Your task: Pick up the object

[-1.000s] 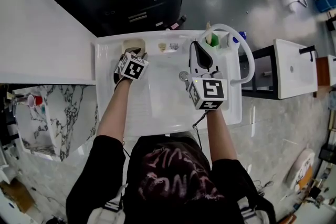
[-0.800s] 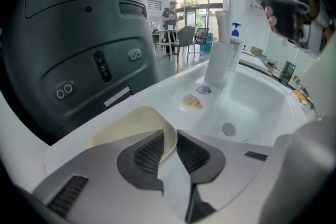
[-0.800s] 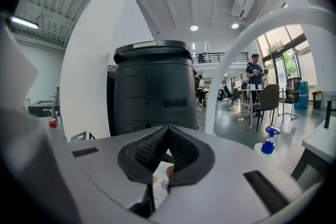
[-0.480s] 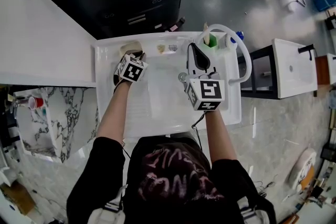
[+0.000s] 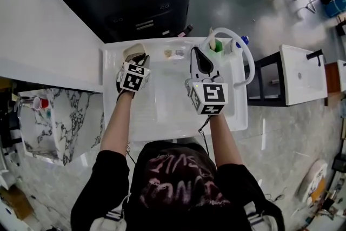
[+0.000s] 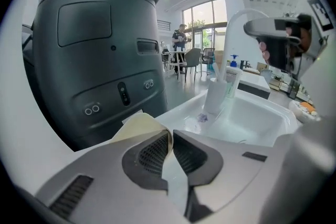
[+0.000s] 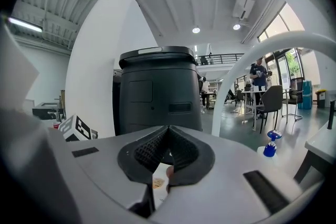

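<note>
One beige sheet (image 6: pixel 135 131) | pinched between left tongs (image 6: pixel 171 140) | jaws just closed

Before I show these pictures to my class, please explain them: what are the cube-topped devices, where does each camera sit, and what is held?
A person stands at a white washbasin, working a hand-held two-jaw gripper in each hand; the marker cubes are part of the grippers. The top-down picture comes from a camera on the person's head; the other two come from cameras riding on each gripper. The left gripper has just been closing and is shut on a thin cream sheet over the basin's far left corner. The right gripper is shut on nothing. A curved white tap stands at the basin's right.
</note>
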A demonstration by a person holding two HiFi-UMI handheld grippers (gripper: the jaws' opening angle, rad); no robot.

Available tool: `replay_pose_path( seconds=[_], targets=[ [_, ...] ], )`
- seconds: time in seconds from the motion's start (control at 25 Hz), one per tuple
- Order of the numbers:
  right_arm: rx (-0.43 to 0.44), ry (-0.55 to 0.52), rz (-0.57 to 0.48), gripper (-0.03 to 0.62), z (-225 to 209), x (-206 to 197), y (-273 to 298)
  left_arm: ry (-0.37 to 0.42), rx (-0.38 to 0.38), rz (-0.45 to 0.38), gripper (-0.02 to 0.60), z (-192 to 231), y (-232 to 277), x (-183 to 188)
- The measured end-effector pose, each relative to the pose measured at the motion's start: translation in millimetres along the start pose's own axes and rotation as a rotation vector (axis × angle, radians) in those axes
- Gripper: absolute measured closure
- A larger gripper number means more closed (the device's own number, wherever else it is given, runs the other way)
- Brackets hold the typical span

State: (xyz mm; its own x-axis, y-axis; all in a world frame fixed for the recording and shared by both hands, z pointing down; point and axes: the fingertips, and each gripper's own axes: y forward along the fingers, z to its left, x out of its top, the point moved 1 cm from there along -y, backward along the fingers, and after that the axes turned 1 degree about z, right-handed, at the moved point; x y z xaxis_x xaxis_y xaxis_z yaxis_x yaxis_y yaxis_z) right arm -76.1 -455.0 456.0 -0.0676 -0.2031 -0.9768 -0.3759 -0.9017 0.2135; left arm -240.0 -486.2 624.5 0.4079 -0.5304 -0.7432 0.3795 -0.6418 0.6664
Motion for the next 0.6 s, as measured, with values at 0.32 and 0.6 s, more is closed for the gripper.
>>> replay_pose_path(
  seconds=[0.32, 0.6],
  targets=[
    [0.031, -0.004, -0.019, 0.582, 7.6, 10.1, -8.1, -0.036, 0.068, -0.16, 0.54, -1.7, -64.8, 45.2],
    [0.066, -0.005, -0.042, 0.582, 8.1, 21.1, -18.0, -0.062, 0.127, -0.317, 0.54, -12.3, -125.7, 83.9]
  ],
)
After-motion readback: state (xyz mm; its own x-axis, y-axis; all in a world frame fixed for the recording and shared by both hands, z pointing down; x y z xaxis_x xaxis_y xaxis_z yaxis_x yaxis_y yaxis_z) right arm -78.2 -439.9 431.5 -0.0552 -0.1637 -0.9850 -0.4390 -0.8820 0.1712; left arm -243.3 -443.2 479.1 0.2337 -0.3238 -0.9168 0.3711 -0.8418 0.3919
